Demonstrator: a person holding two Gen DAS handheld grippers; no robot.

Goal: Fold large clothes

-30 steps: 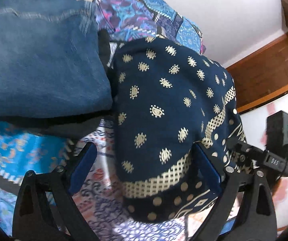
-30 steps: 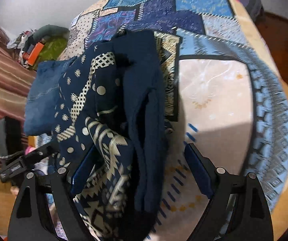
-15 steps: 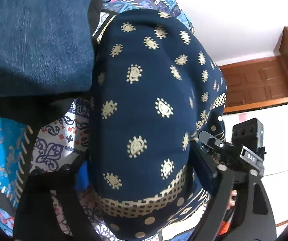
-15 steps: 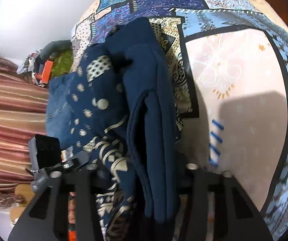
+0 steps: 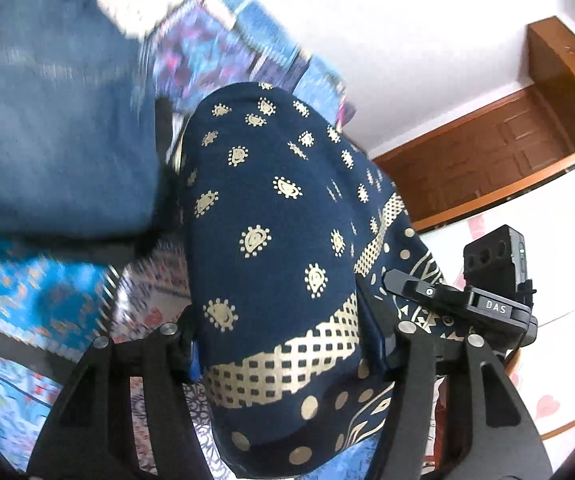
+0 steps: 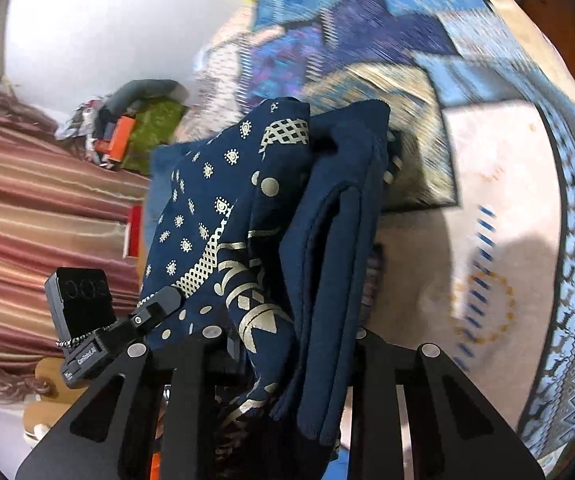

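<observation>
Here the left gripper (image 5: pixel 283 354) is closing its jaws on a thick fold of the navy gold-printed garment (image 5: pixel 275 216), pads pressed to either side. The right gripper (image 6: pixel 287 344), narrowing too, pinches the same bundle, held above the patchwork bedspread (image 6: pixel 499 168) beside folded jeans (image 5: pixel 51 128).
</observation>
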